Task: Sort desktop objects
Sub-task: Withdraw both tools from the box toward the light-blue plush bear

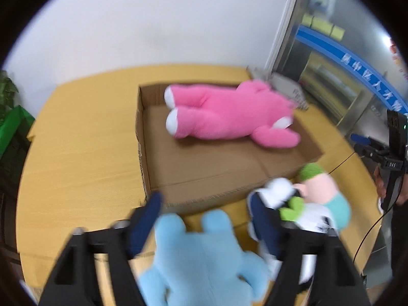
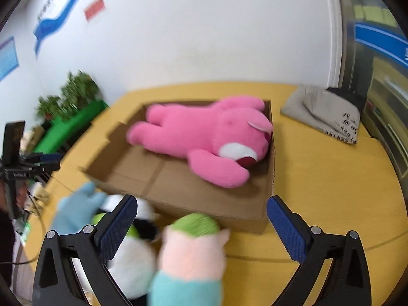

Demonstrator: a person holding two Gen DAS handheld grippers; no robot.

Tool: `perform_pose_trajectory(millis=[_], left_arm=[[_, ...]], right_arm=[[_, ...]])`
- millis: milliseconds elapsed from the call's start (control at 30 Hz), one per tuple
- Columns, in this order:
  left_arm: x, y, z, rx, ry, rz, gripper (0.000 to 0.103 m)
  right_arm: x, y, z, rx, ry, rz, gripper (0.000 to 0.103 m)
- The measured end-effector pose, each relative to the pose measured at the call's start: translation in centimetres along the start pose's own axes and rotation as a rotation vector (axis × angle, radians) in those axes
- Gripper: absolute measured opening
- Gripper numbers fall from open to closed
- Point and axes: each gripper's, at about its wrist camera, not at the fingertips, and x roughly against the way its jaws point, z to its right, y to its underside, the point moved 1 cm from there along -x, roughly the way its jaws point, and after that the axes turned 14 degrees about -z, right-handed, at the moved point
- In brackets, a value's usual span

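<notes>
A yellow wooden surface [image 2: 318, 183] carries a shallow open cardboard box [image 2: 183, 196]. Inside it a pink plush bear [image 2: 204, 137] lies on its side along the far wall, feet to the left, head at the right.

Just outside the box's near wall sit 3 more soft toys. The left gripper [image 1: 206, 227] has its jaws released, spread wide on either side of a light blue plush [image 1: 201, 257], not pressing it. The right gripper [image 2: 199, 227] is equally released, its jaws apart around a pale pink doll with green hair [image 2: 193, 250]. A black-and-white plush [image 2: 132, 260] lies between the 2 toys, touching both.

A folded grey cloth bag [image 2: 323, 112] rests at the far right.
</notes>
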Motion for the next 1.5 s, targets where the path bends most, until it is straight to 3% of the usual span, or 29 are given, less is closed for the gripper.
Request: perform_pose_trajectory(millis=[133, 300, 500, 633, 1133, 1500], left_arm=[[2.7, 3.0, 1.7, 0.024, -0.003, 0.052, 0.080], [2.7, 7.5, 3.9, 0.063, -0.037, 0.077, 0.080], [0.8, 11.3, 3.8, 0.106, -0.021, 0.038, 0.080], [0.4, 12.9, 3.7, 0.112, 0.014, 0.031, 0.080], [-2.5, 12.3, 6.4, 0.061, 0.063, 0.012, 0.080], [-3.8, 11.6, 7.2, 0.061, 0.061, -0.005, 0.080]], right_arm=[[2.8, 3.8, -3.7, 0.003, -0.002, 0.047, 0.103], [2.9, 8.7, -9.1, 0.011, 0.050, 0.067, 0.103], [1.1, 12.4, -12.9, -0.015, 0.034, 0.025, 0.103], [0.9, 13.4, -14.6, -0.005, 0.067, 0.018, 0.103], [-0.3, 13.6, -15.7, 0.017, 0.138, 0.001, 0.103], [-2.1, 13.5, -14.3, -0.002, 0.111, -0.029, 0.103]])
